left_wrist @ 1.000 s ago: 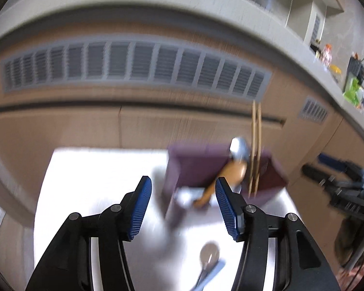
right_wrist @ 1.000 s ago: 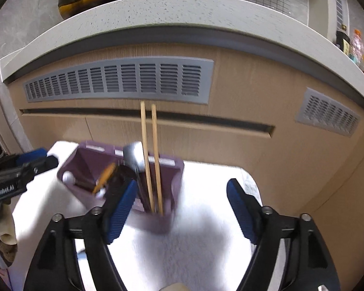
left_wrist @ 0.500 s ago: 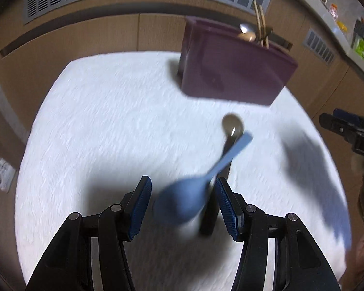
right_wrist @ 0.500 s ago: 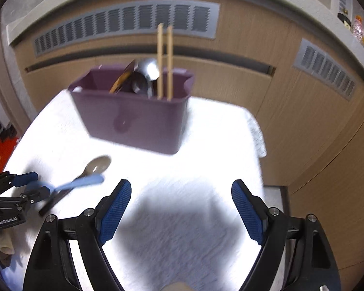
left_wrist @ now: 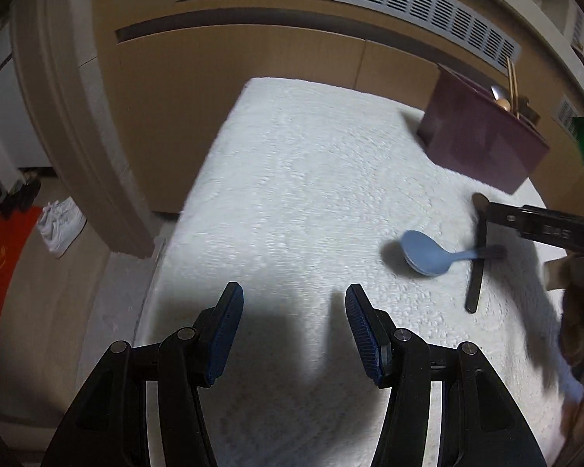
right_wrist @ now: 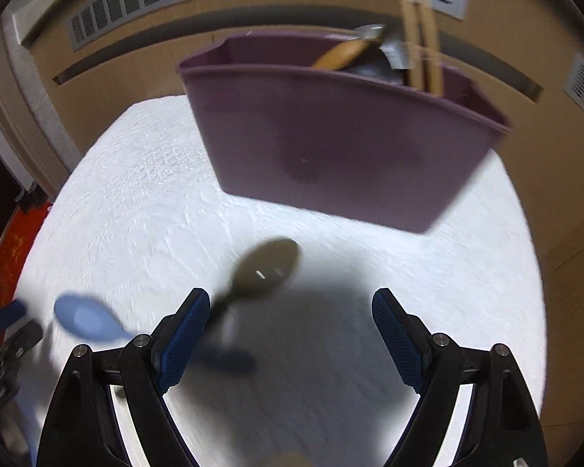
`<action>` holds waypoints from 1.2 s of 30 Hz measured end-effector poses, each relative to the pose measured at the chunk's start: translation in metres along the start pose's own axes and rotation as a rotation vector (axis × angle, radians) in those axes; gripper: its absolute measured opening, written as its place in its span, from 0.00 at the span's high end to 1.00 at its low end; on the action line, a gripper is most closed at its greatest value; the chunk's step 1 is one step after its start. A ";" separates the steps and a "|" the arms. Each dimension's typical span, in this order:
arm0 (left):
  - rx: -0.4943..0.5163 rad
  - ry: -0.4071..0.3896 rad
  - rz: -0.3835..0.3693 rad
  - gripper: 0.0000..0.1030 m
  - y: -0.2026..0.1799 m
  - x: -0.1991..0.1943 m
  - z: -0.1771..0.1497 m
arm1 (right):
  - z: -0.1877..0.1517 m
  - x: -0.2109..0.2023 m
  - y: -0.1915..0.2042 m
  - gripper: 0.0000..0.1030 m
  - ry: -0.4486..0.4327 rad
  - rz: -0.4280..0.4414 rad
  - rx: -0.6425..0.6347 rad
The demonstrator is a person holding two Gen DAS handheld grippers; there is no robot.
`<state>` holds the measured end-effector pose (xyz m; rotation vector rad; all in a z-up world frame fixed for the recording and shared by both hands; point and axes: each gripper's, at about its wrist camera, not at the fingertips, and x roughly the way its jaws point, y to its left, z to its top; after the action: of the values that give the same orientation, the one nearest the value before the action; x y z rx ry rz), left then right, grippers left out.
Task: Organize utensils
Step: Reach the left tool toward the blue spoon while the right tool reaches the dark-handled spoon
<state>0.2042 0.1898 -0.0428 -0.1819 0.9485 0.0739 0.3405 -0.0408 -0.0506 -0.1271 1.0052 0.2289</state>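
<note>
— Where are the spoons now, when you take the purple bin (right_wrist: 331, 144) as the mark?

— Both lie on the white cloth (left_wrist: 311, 179), in front of the bin and apart from it. The dark spoon (right_wrist: 268, 268) is the nearer one, with its bowl toward the bin. The blue spoon (left_wrist: 428, 253) lies across the dark handle, farther from the bin. Inside the bin chopsticks (right_wrist: 420, 35) already stand, with one wooden handle and some metal pieces.

— And the tongs?

— The left gripper (left_wrist: 294, 327) is spread wide and holds nothing; it hangs over bare cloth, well apart from the bin. The right gripper (right_wrist: 288, 334) is also wide open and empty, just above the dark spoon's handle.

— How will they handle, do you think?

— The blue one looks like plastic, so light and stiff, perhaps a little slippery. I would take it at the thin handle, where it rises over the dark one. The dark spoon seems flat on the cloth; its handle is harder to get under.

— Any writing?

— Small letters on the side of the right gripper, in the left camera, but too blurred to read.
</note>
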 end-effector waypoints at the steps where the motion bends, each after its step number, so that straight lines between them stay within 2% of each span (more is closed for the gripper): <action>1: -0.006 -0.004 -0.005 0.45 0.002 -0.002 0.000 | 0.004 0.007 0.006 0.20 0.005 -0.010 -0.005; 2: -0.010 -0.007 -0.011 0.44 0.003 -0.003 -0.001 | 0.007 0.012 0.012 0.26 0.007 -0.018 -0.015; 3: -0.011 -0.009 -0.016 0.44 0.002 -0.003 -0.001 | 0.009 0.016 0.016 0.41 0.010 -0.026 -0.026; 5: -0.005 -0.013 -0.029 0.44 -0.003 -0.004 -0.001 | 0.008 0.019 0.019 0.51 0.015 -0.019 -0.042; 6: -0.001 -0.015 -0.038 0.43 -0.005 -0.005 0.000 | 0.006 0.016 0.018 0.62 0.010 -0.017 -0.049; 9: 0.018 -0.017 -0.054 0.42 -0.019 -0.004 0.004 | -0.008 0.006 0.012 0.74 0.014 -0.026 -0.099; 14: 0.055 -0.017 -0.080 0.40 -0.042 -0.002 0.008 | -0.046 -0.017 -0.018 0.77 0.004 -0.098 -0.149; 20: 0.104 0.007 -0.079 0.40 -0.073 0.001 0.010 | -0.086 -0.043 -0.058 0.78 0.001 -0.126 -0.131; 22: 0.110 0.015 -0.086 0.40 -0.080 0.002 0.011 | -0.097 -0.049 -0.068 0.75 -0.008 -0.126 -0.117; 23: 0.110 0.019 -0.090 0.40 -0.084 0.002 0.013 | -0.099 -0.051 -0.071 0.67 -0.012 -0.126 -0.109; 24: 0.109 0.026 -0.094 0.40 -0.087 0.002 0.014 | -0.103 -0.054 -0.076 0.53 -0.017 -0.124 -0.096; 26: 0.098 0.044 -0.101 0.40 -0.091 0.002 0.017 | -0.107 -0.057 -0.084 0.35 -0.037 -0.129 -0.074; 29: 0.066 0.081 -0.134 0.40 -0.097 0.005 0.018 | -0.108 -0.070 -0.097 0.30 -0.079 -0.125 -0.033; 32: 0.025 0.147 -0.168 0.35 -0.104 0.018 0.017 | -0.109 -0.071 -0.106 0.19 -0.096 -0.122 0.000; 36: -0.057 0.179 -0.145 0.35 -0.104 0.041 0.027 | -0.112 -0.074 -0.111 0.17 -0.113 -0.111 0.020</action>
<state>0.2643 0.0917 -0.0482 -0.3131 1.1098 -0.0496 0.2381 -0.1816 -0.0468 -0.1499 0.8849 0.1231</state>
